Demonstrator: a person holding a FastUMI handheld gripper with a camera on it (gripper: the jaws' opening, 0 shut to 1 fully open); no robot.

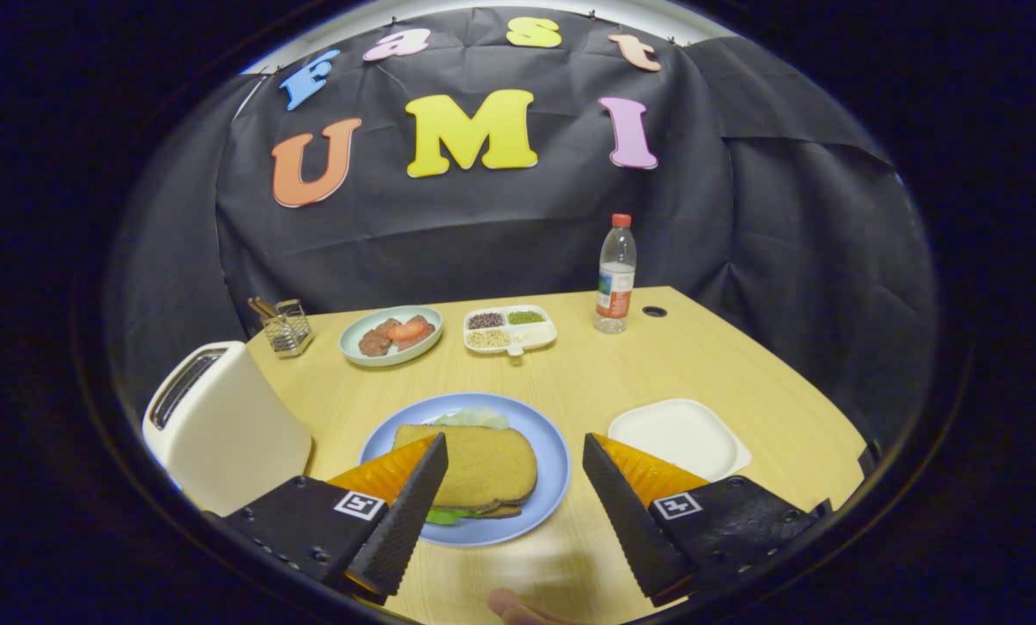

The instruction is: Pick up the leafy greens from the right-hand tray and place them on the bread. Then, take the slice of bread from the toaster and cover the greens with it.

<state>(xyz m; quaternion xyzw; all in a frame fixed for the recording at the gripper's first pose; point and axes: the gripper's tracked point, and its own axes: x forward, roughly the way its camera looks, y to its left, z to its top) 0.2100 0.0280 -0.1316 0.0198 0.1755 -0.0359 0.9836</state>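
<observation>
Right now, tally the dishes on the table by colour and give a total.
Blue plate with the sandwich, ahead of the open claw: 1
Pale green plate with meat and tomato: 1
White square tray: 1
White divided dish: 1
Total: 4

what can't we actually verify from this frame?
- Toaster slot: seen at a shallow angle, inside hidden, so whether any bread is left can't be told.
- Greens: mostly covered by the top bread slice on the blue plate.
- Divided tray: contents too small to identify.
- Gripper: open, holding nothing.
</observation>
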